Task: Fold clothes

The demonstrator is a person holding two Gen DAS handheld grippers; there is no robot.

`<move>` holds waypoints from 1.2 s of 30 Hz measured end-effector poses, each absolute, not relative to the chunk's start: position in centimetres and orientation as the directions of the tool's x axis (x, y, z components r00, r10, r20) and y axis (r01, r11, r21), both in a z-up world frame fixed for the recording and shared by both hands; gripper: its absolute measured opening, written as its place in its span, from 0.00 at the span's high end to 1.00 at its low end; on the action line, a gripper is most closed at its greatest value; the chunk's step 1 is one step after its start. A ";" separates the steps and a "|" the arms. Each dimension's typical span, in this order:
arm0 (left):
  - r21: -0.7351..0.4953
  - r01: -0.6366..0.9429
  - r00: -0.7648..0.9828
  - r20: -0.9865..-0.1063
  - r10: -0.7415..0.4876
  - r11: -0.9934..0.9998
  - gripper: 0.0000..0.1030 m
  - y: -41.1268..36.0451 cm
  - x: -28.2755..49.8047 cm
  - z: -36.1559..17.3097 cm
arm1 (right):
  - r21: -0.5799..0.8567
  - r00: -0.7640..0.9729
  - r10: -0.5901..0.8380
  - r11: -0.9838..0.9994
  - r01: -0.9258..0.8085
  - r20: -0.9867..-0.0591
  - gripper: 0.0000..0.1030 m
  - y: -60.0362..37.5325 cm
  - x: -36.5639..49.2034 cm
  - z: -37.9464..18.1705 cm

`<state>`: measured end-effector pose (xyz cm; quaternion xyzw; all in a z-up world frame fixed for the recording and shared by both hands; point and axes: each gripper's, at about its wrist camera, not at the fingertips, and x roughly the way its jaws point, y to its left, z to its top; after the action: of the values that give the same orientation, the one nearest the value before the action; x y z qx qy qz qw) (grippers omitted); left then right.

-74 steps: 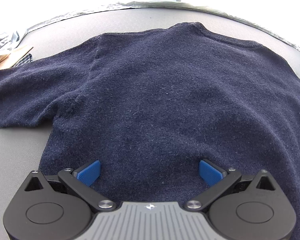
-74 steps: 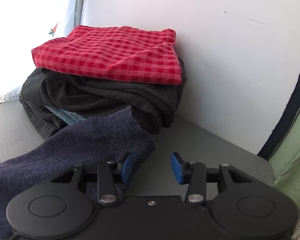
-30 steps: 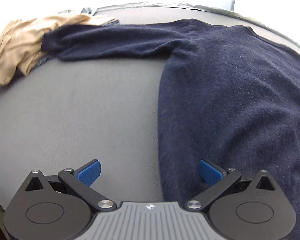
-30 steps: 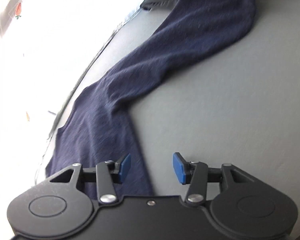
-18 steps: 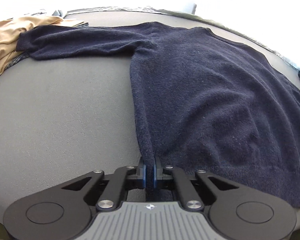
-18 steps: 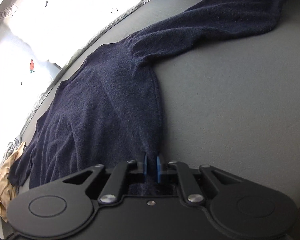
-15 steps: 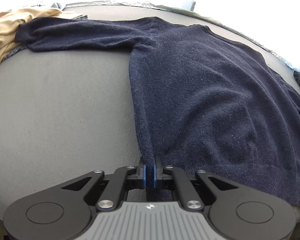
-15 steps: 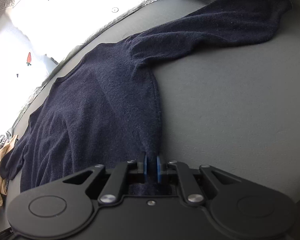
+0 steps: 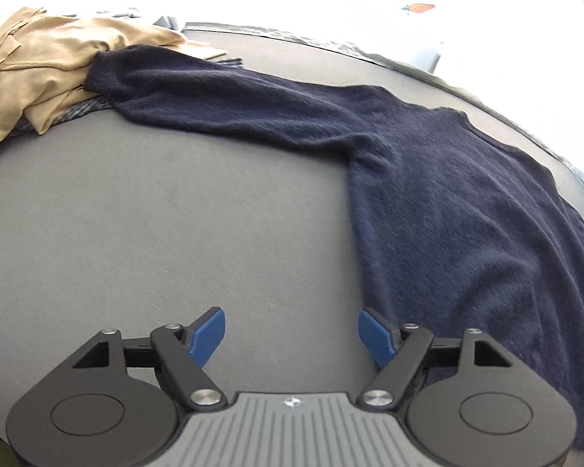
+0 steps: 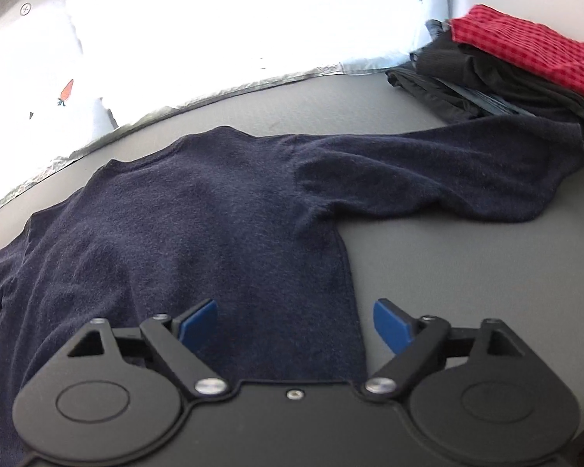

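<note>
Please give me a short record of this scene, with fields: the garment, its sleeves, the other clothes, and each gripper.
garment: navy sweater, spread flat on grey table
sleeves: both stretched outward
left pile: beige garment, sleeve cuff on it
right pile: folded stack, red checked cloth on top
left gripper: jaws opening, nothing between
right gripper: jaws opening above sweater's side edge

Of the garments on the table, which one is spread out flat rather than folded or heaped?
The navy sweater, sleeves out to both sides. The red checked cloth tops a folded stack; the tan garment lies crumpled.
</note>
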<state>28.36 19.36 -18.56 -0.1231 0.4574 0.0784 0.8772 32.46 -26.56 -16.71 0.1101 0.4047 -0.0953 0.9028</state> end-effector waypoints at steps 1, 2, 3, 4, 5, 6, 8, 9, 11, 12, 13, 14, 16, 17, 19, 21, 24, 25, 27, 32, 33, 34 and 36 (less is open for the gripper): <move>-0.153 -0.280 0.570 -0.821 0.036 0.948 0.24 20.4 28.9 -18.5 | 0.114 0.654 -0.074 0.964 0.240 -0.753 0.13 -25.6 33.1 -16.8; -0.165 -0.309 0.572 -0.819 0.044 0.937 0.22 21.6 29.4 -18.5 | 0.111 0.654 -0.064 0.969 0.222 -0.754 0.10 -24.6 33.7 -17.0; -0.177 -0.337 0.574 -0.817 0.053 0.925 0.22 22.8 29.9 -18.5 | 0.107 0.659 -0.056 0.973 0.205 -0.750 0.07 -23.5 34.2 -17.2; -0.188 -0.361 0.577 -0.815 0.061 0.913 0.22 24.0 30.4 -18.5 | 0.104 0.663 -0.048 0.977 0.188 -0.747 0.06 -22.5 34.8 -17.5; -0.199 -0.386 0.579 -0.812 0.069 0.901 0.21 25.3 31.0 -18.5 | 0.098 0.664 -0.044 0.980 0.175 -0.746 0.03 -21.5 35.4 -17.9; -0.206 -0.406 0.581 -0.810 0.077 0.890 0.21 26.5 31.5 -18.5 | 0.091 0.665 -0.040 0.983 0.161 -0.746 0.03 -20.5 36.0 -18.3; -0.208 -0.430 0.585 -0.805 0.096 0.879 0.21 28.8 32.8 -18.4 | 0.080 0.662 -0.032 0.987 0.138 -0.749 0.01 -18.4 37.5 -19.2; -0.209 -0.439 0.589 -0.801 0.104 0.874 0.20 29.9 33.4 -18.3 | 0.077 0.662 -0.029 0.989 0.129 -0.749 0.01 -17.4 38.2 -19.7; -0.209 -0.456 0.598 -0.792 0.124 0.865 0.17 32.1 34.9 -18.4 | 0.072 0.662 -0.028 0.990 0.123 -0.749 0.00 -15.6 39.9 -20.7; -0.209 -0.466 0.602 -0.787 0.135 0.860 0.16 33.4 35.7 -18.5 | 0.069 0.657 -0.030 0.990 0.125 -0.753 0.00 -14.7 40.9 -21.2; -0.212 -0.474 0.605 -0.783 0.142 0.854 0.16 34.5 36.5 -18.6 | 0.066 0.653 -0.033 0.990 0.126 -0.757 0.00 -13.9 41.8 -21.7; -0.222 -0.482 0.608 -0.781 0.141 0.848 0.16 35.7 37.2 -18.7 | 0.060 0.650 -0.038 0.990 0.128 -0.759 0.00 -13.1 42.6 -22.1; -0.251 -0.497 0.615 -0.777 0.133 0.831 0.16 38.4 38.9 -19.0 | 0.046 0.645 -0.050 0.990 0.131 -0.763 0.00 -11.6 44.1 -22.7; -0.256 -0.504 0.611 -0.780 0.131 0.825 0.15 39.6 39.9 -19.2 | 0.029 0.637 -0.063 0.991 0.132 -0.768 0.00 -11.1 44.7 -23.0; -0.247 -0.502 0.602 -0.788 0.130 0.829 0.14 41.4 41.9 -19.5 | -0.006 0.621 -0.089 0.991 0.134 -0.778 0.00 -9.9 45.7 -23.6; -0.220 -0.475 0.602 -0.788 0.132 0.852 0.11 42.5 43.8 -20.0 | -0.020 0.612 -0.101 0.990 0.138 -0.784 0.00 -9.2 46.3 -23.8; -0.194 -0.453 0.598 -0.790 0.135 0.870 0.04 43.1 46.0 -21.1 | -0.012 0.608 -0.102 0.988 0.151 -0.787 0.00 -9.1 46.1 -23.9; -0.199 -0.439 0.613 -0.780 0.130 0.876 0.04 42.9 46.3 -21.2 | 0.003 0.612 -0.099 0.986 0.164 -0.785 0.00 -9.2 45.9 -24.0; -0.190 -0.419 0.633 -0.762 0.136 0.888 0.06 42.0 46.8 -21.4 | -0.002 0.616 -0.107 0.986 0.168 -0.781 0.00 -9.1 45.8 -24.1; -0.138 -0.397 0.659 -0.732 0.177 0.907 0.38 39.1 47.3 -21.2 | -0.005 0.587 -0.113 0.983 0.183 -0.801 0.00 -9.0 46.6 -23.9; -0.124 -0.397 0.662 -0.725 0.190 0.909 0.52 38.5 47.5 -21.0 | -0.004 0.583 -0.111 0.983 0.182 -0.805 0.00 -9.0 46.7 -23.9; -0.129 -0.391 0.669 -0.720 0.185 0.911 0.60 38.2 47.6 -20.8 | -0.003 0.582 -0.110 0.983 0.181 -0.806 0.00 -9.0 46.8 -23.9; -0.164 -0.370 0.686 -0.712 0.150 0.914 0.92 37.7 48.0 -20.2 | -0.002 0.583 -0.109 0.984 0.181 -0.805 0.00 -9.1 46.9 -24.0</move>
<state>47.98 37.66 -20.18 -0.1491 0.3696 0.1434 0.9059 46.91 -9.06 -24.00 0.0402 0.4494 -0.0814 0.8887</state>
